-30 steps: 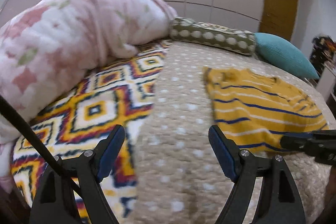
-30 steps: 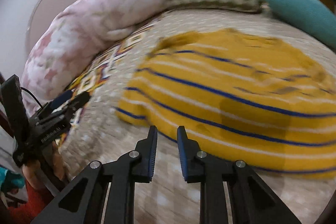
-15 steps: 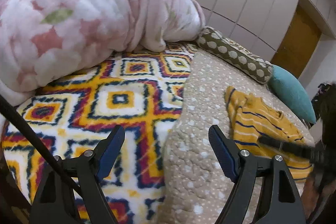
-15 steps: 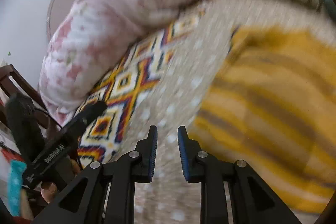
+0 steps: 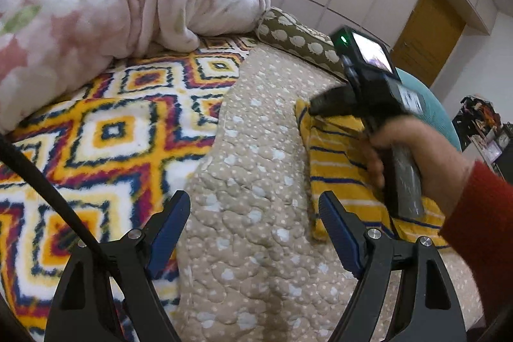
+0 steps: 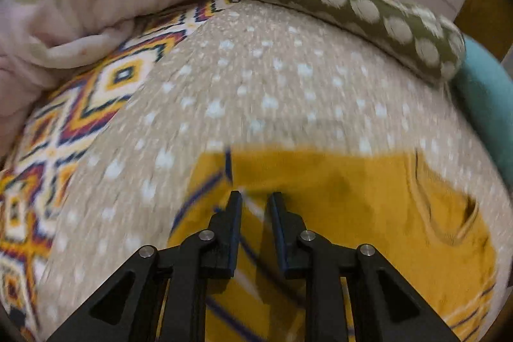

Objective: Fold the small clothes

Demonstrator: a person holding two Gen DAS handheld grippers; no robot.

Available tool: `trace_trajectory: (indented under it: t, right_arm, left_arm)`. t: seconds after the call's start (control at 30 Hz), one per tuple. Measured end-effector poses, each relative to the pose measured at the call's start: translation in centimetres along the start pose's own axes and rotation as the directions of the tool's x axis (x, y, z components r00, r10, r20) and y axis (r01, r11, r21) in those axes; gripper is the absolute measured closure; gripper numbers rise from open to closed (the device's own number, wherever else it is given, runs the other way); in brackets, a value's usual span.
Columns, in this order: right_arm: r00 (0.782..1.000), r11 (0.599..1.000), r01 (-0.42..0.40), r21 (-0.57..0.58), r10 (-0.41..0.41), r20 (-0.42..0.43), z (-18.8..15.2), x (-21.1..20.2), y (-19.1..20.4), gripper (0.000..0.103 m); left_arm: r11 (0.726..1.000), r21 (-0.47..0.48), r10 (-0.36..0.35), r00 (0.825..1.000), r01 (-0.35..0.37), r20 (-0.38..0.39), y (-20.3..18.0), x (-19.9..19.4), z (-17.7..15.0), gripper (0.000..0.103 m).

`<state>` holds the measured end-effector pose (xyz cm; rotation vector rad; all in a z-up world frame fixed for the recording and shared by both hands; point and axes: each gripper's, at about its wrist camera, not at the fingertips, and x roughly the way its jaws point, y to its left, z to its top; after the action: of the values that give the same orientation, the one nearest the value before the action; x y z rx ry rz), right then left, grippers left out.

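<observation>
Right now the right tool (image 6: 254, 201) hovers at the far left corner of the yellow striped shirt (image 6: 352, 213), its jaws narrowly parted and holding nothing I can see; motion blur hides whether the tips touch cloth. The left tool (image 5: 255, 213) gapes wide and empty over the dotted beige quilt (image 5: 256, 149), with the shirt just off to its right, long axis running away from it. The right hand (image 5: 416, 156) covers part of the shirt, and its near hem is cut off.
</observation>
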<state>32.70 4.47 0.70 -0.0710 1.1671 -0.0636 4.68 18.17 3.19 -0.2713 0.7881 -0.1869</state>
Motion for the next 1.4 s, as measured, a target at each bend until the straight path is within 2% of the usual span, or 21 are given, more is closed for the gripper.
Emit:
trace_trajectory:
  t: [0.03,0.1,0.13,0.27,0.33,0.43,0.53,0.63,0.73,0.83,0.93,1.0,1.03,1.07,1.1,1.17,1.3,1.4]
  right_arm:
    - [1.0,1.0,0.015,0.003,-0.015,-0.001,0.7,0.1,0.0,0.078]
    - [1.0,1.0,0.001,0.019,-0.001,-0.027,1.6,-0.2,-0.1,0.077]
    - [1.0,1.0,-0.012,0.027,0.013,-0.014,1.5,-0.8,-0.4,0.077]
    - [0.991,0.99,-0.125,0.066,0.121,0.062,-0.6,-5.3,-3.2,0.077]
    - [0.989,0.986,-0.143,0.08,0.138,0.06,-1.8,-7.2,-5.3,0.074]
    - [0.992,0.985,-0.125,0.115,0.121,0.042,-4.9,-9.5,-10.0,0.07]
    - [0.997,0.974,-0.074,0.216,0.07,0.03,-9.2,-10.8,-16.4,0.07]
    - [1.0,0.955,0.026,0.296,-0.027,0.001,-14.6,-12.0,-21.9,0.07]
    - [0.998,0.92,0.041,0.389,-0.054,0.022,-20.7,-14.5,-26.7,0.069]
    - [0.996,0.895,0.049,0.444,-0.078,0.046,-25.2,-16.1,-29.3,0.056]
    - [0.996,0.879,0.049,0.475,-0.077,0.041,-28.6,-16.0,-30.6,0.055]
    - [0.998,0.855,-0.017,0.518,-0.018,0.061,-29.9,-15.3,-31.1,0.055]
    - [0.996,0.842,-0.073,0.535,0.034,0.082,-30.3,-14.8,-31.2,0.066]
    - [0.99,0.827,-0.138,0.544,0.097,0.103,-30.5,-14.4,-31.1,0.089]
    - [0.984,0.816,-0.178,0.55,0.14,0.112,-30.7,-13.9,-30.9,0.092]
    - [0.989,0.827,-0.143,0.544,0.103,0.105,-31.0,-14.0,-30.7,0.097]
    - [0.993,0.809,-0.114,0.576,0.077,0.088,-32.3,-14.4,-31.6,0.098]
    - [0.994,0.823,-0.101,0.559,0.068,0.08,-32.7,-15.2,-31.3,0.097]
  left_arm:
    - [1.0,0.005,0.006,1.0,-0.006,-0.003,-0.1,0.1,-0.1,0.022]
    - [1.0,0.01,0.013,1.0,-0.013,-0.01,-0.3,0.2,-0.2,0.022]
    - [1.0,0.012,0.016,1.0,-0.015,-0.013,-0.4,0.3,-0.3,0.022]
    - [0.999,0.03,0.031,0.999,-0.031,-0.021,-1.1,0.6,-0.5,0.022]
    - [0.998,0.046,0.038,0.999,-0.037,-0.026,-2.0,0.8,-0.7,0.022]
    - [0.997,0.07,0.017,0.999,-0.015,-0.031,-3.6,0.8,-1.3,0.022]
    - [0.993,0.118,-0.017,0.998,0.025,-0.061,-5.8,1.1,-2.2,0.022]
    - [0.982,0.185,-0.028,0.996,0.043,-0.084,-8.1,1.6,-3.3,0.022]
    - [0.967,0.25,-0.02,0.994,0.048,-0.112,-9.9,2.5,-4.5,0.022]
    - [0.96,0.273,-0.023,0.988,0.064,-0.15,-10.8,3.5,-5.6,0.022]
    - [0.955,0.295,0.017,0.985,0.034,-0.169,-11.2,4.6,-6.2,0.022]
    - [0.952,0.304,0.032,0.986,0.02,-0.165,-11.3,4.8,-6.4,0.021]
    - [0.95,0.311,0.036,0.986,0.015,-0.161,-11.4,4.8,-6.5,0.02]
    - [0.949,0.316,0.04,0.987,0.012,-0.159,-11.5,4.9,-6.6,0.019]
    - [0.947,0.32,0.043,0.987,0.01,-0.157,-11.5,5.0,-6.6,0.019]
    - [0.945,0.326,0.049,0.987,0.004,-0.155,-11.6,5.0,-6.7,0.018]
    - [0.945,0.327,0.05,0.986,0.004,-0.156,-11.5,5.1,-6.6,0.018]
    - [0.945,0.327,0.051,0.986,0.003,-0.157,-11.5,5.1,-6.7,0.017]
